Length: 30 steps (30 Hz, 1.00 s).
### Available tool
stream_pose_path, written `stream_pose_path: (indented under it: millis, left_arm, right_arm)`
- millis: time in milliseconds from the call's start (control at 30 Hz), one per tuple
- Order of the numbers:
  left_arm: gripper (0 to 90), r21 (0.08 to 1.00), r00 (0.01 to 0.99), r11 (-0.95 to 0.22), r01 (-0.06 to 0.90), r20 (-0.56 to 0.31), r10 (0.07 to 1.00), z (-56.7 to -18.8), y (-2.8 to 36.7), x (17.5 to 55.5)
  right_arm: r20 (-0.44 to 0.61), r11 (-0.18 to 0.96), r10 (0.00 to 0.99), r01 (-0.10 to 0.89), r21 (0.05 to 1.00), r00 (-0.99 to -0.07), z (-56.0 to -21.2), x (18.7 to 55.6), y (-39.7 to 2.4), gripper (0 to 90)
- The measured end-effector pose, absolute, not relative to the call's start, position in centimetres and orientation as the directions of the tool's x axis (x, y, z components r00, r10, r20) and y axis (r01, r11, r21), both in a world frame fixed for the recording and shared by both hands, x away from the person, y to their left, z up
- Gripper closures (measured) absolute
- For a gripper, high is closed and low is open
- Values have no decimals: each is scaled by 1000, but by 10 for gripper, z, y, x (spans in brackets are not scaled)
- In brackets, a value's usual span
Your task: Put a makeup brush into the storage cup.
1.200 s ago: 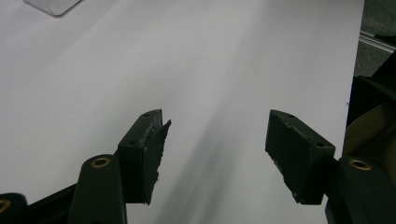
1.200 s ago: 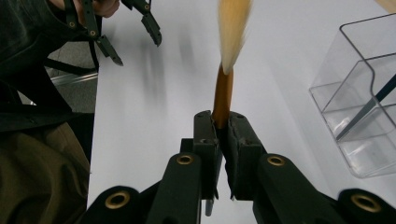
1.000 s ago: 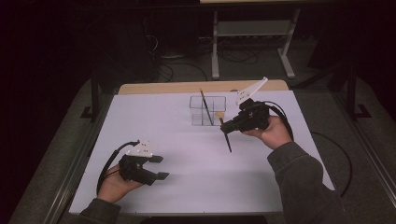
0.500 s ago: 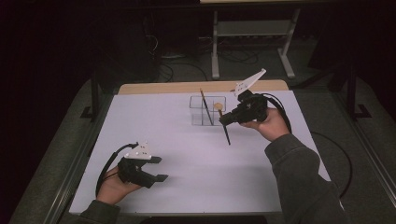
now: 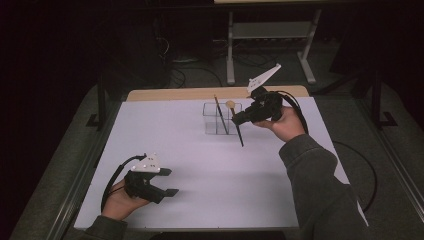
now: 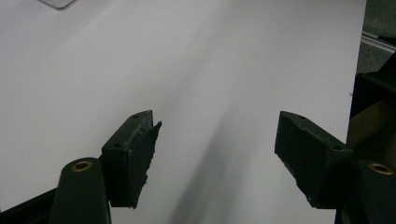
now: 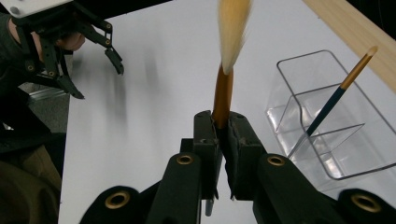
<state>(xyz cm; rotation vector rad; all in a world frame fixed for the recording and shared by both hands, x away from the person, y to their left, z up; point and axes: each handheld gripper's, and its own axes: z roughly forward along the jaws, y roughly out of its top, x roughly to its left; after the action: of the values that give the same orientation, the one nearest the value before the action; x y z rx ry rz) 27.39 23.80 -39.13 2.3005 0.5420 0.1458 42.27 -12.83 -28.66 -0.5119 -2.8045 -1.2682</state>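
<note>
**Inspector:** Report the right tongs (image 5: 239, 119).

**Assistant:** Closed tight on a paintbrush (image 5: 235, 123). The right gripper view shows both jaws clamped on the orange-brown ferrule (image 7: 222, 95), pale bristles (image 7: 232, 28) beyond the jaws and the dark handle hanging below them. From the high view the brush hangs slanted above the table (image 5: 165, 130), its handle tip clear of the white surface, just beside the clear holder (image 5: 221, 119).

**Inspector:** Why gripped so near the head?

**Assistant:** My judgement: it leaves the long handle free to go down first into a compartment, bristles uppermost. A second brush (image 7: 334, 96) already stands that way in the holder, leaning against the divider with its tip up.

**Inspector:** And the holder's position?

**Assistant:** At the far edge of the white sheet, near the wooden strip (image 5: 210, 93). It is within the right hand's (image 5: 286, 123) reach, which likely explains why that hand does the carrying.

**Inspector:** Left tongs (image 5: 172, 182)?

**Assistant:** Standing wide, jaws having just been opening, with nothing between them; the left gripper view shows bare white table between the pads (image 6: 139, 158). The hand rests low at the near left corner, well apart from the holder, presumably parked out of the way.

**Inspector:** Risk?

**Assistant:** The slanted handle may catch the holder's rim or the standing brush.
</note>
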Motion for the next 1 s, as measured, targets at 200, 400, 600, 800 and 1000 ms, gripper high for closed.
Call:
stream_pose_path:
  millis: [200, 400, 600, 800, 1000]
  left_arm:
    - [268, 707, 899, -616, 347, -64, 433, -392, 239, 273]
    - [258, 704, 900, -623, 341, -53, 433, -391, 240, 272]
    - [255, 700, 898, -626, 344, -50, 438, -391, 241, 272]
    - [247, 703, 898, -624, 340, -47, 437, -390, 242, 272]
    - [244, 697, 897, -629, 344, -45, 440, -391, 245, 271]
  right_arm:
    - [149, 608, 293, 305, 733, -944, -284, 431, -125, 826]
    - [154, 604, 313, 322, 729, -937, -281, 438, -124, 826]
    - [147, 599, 322, 322, 733, -935, -277, 445, -126, 826]
    - [156, 595, 334, 336, 730, -930, -278, 452, -126, 826]
    - [156, 584, 340, 338, 738, -927, -275, 457, -124, 826]
